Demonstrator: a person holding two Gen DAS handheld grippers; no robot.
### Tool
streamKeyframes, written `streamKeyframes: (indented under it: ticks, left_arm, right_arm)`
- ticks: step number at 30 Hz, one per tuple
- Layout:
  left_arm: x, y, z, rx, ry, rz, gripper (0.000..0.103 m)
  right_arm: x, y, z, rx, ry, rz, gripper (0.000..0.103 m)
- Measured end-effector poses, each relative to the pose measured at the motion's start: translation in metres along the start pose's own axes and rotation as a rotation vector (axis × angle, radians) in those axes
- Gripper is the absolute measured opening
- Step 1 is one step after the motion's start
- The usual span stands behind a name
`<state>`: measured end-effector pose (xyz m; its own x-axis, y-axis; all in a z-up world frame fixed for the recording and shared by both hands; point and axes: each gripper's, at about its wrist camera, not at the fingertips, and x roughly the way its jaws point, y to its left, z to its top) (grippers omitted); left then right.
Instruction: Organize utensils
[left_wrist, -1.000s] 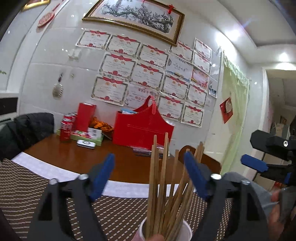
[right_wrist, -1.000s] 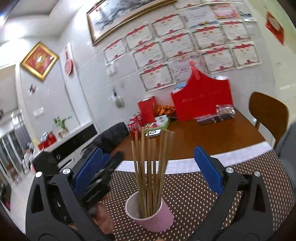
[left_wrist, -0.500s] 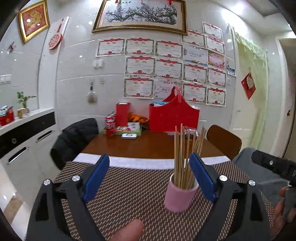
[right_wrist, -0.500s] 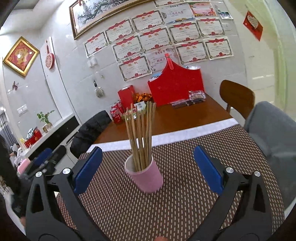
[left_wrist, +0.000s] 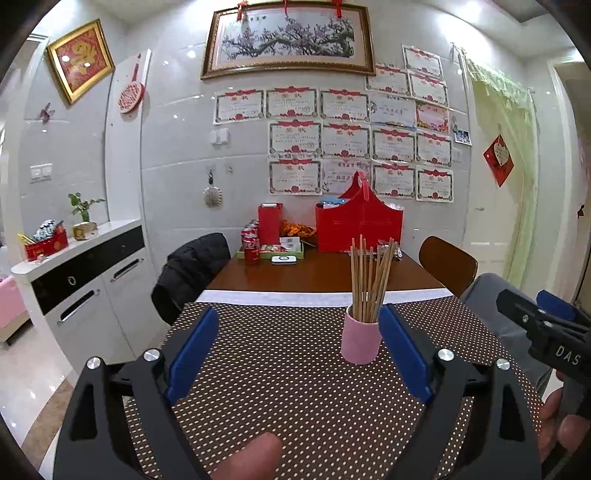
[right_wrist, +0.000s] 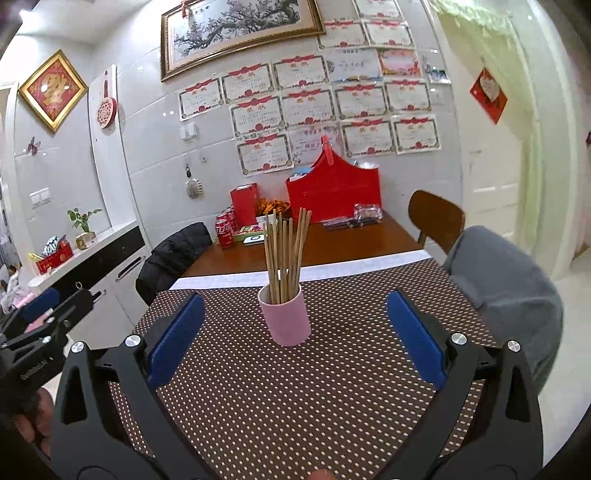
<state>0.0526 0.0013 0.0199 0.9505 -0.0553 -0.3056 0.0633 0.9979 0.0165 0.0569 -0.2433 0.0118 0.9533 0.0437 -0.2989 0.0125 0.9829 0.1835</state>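
Note:
A pink cup stands upright on the dotted brown placemat. Several wooden chopsticks stick up out of it. My left gripper is open and empty, well short of the cup, which sits just inside its right finger. My right gripper is open and empty too, with the cup ahead between its fingers but farther away. The right gripper also shows at the right edge of the left wrist view, and the left gripper at the left edge of the right wrist view.
Beyond the mat is the brown table with a red bag, a red box, cola cans and snack packets. A jacket-draped chair stands left, a wooden chair right, a grey-clad leg beside the mat.
Both grippers have drawn back and away from the cup, which now looks smaller and farther off. The cup with chopsticks stays standing on the mat.

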Motion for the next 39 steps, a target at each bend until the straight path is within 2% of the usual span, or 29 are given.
streamKeyframes:
  ticks: [9, 21, 39]
  left_arm:
    - [-0.035, 0.005, 0.000, -0.010, -0.027, 0.030, 0.087]
    - [-0.043, -0.005, -0.004, 0.006, -0.049, 0.024, 0.087]
    - [-0.037, -0.008, -0.004, 0.003, -0.052, -0.005, 0.087]
  right_arm:
    - [-0.028, 0.007, -0.005, -0.024, -0.026, -0.021, 0.097]
    - [-0.042, 0.010, -0.007, -0.046, -0.046, -0.102, 0.097]
    - [-0.042, 0.016, -0.006, -0.078, -0.055, -0.098, 0.097]
